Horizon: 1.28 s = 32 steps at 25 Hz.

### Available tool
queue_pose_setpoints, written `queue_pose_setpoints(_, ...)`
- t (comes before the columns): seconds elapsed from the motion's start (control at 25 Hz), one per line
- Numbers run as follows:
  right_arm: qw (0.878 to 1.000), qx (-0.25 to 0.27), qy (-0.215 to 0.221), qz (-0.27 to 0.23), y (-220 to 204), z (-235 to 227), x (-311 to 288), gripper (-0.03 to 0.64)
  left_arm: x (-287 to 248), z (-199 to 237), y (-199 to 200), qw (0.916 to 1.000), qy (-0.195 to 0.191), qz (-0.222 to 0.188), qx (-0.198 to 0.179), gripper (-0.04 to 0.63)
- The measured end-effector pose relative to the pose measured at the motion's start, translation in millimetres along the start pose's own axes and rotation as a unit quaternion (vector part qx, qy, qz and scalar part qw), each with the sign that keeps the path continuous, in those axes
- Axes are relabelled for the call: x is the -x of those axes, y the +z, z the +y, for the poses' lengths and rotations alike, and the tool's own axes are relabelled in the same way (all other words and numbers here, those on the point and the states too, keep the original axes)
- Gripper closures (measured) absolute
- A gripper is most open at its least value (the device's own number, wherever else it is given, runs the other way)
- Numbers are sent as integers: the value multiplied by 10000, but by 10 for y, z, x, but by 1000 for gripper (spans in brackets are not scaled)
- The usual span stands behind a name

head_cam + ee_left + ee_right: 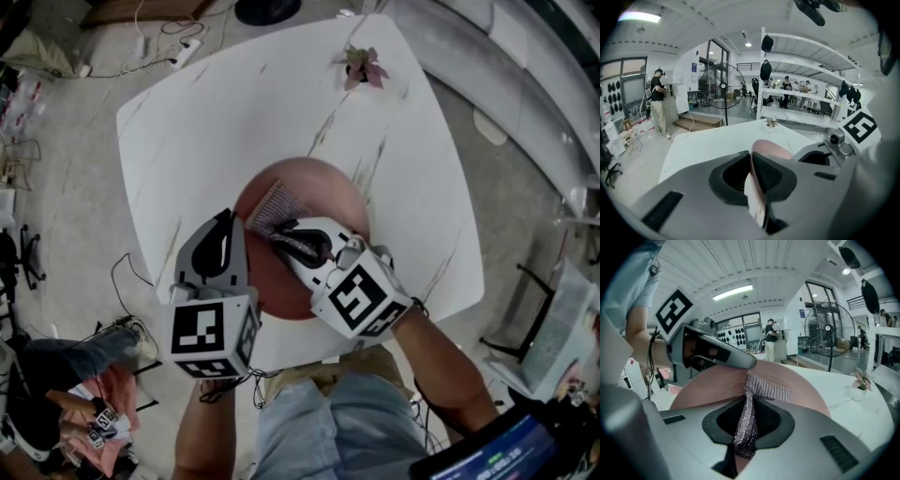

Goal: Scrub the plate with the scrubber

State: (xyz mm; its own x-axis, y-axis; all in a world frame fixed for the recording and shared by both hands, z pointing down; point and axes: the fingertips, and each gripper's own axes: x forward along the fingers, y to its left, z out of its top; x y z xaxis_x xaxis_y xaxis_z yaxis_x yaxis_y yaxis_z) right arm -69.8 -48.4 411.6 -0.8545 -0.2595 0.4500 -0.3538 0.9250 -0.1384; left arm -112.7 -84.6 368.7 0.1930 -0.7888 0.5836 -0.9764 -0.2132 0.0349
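Head view: the plate [323, 187] is clamped at its left rim by the left gripper [230, 223], and the scrubber [272, 208], pinched in the right gripper [287, 236], is laid on the plate's face. Scrubbing seems in hand; firm strokes across it are called for next.

Grey-white left claw [232, 225], matching right claw [284, 238] (black-and-white marker cubes [214, 337]), pale blue clothing [319, 427]

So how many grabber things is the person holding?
2. The left gripper is shut on the pink plate at its rim, at the head view's left. The right gripper, beside it, pinches the silvery scrubber against the plate. No more seem hidden.
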Motion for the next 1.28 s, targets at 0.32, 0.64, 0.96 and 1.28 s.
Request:
queue_pose_setpoints(0.32,9939,697,844,118,-38,376,35,555,-25,41,-38,9999,-18,74,81,574)
queue_pose_setpoints(0.64,9822,924,1495,661,-329,690,115,557,-41,122,-87,9999,34,90,69,575)
queue_pose_setpoints(0.96,9750,811,1590,1325,-623,706,227,558,-18,180,-89,9998,89,147,58,575)
queue_pose_setpoints(1.28,9721,923,1109,1848,-770,547,290,558,-24,240,-194,9995,153,276,92,577)
